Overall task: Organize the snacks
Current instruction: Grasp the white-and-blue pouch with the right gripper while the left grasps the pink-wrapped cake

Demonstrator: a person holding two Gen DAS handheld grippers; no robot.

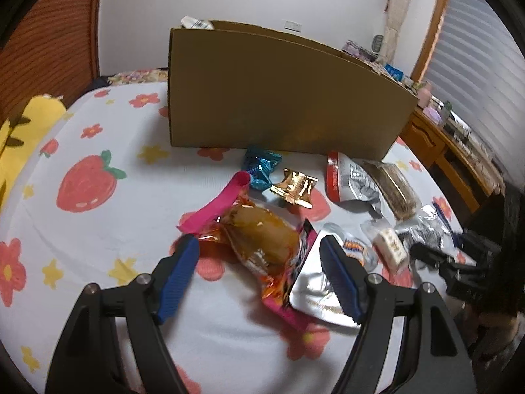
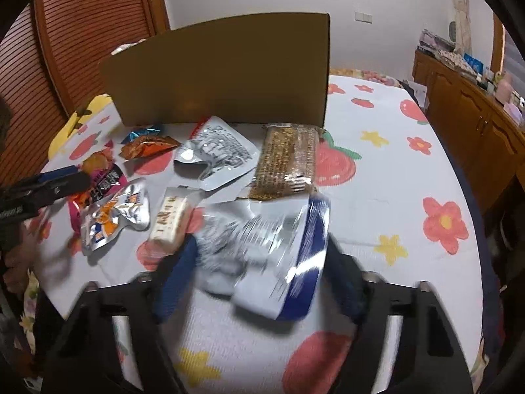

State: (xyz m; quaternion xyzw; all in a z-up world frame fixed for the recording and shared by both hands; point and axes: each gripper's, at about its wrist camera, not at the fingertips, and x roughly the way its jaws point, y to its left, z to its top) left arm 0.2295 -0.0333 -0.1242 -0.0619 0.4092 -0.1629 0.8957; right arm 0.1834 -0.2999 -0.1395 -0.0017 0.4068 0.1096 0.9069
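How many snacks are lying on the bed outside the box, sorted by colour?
Silver pouches: 3 (red-edged, blue-edged, cartoon one)
Shiny blue packet: 1
Gold packet: 1
Pink-and-orange packet: 1
Brown seed bar: 1
White bar: 1
Total: 8
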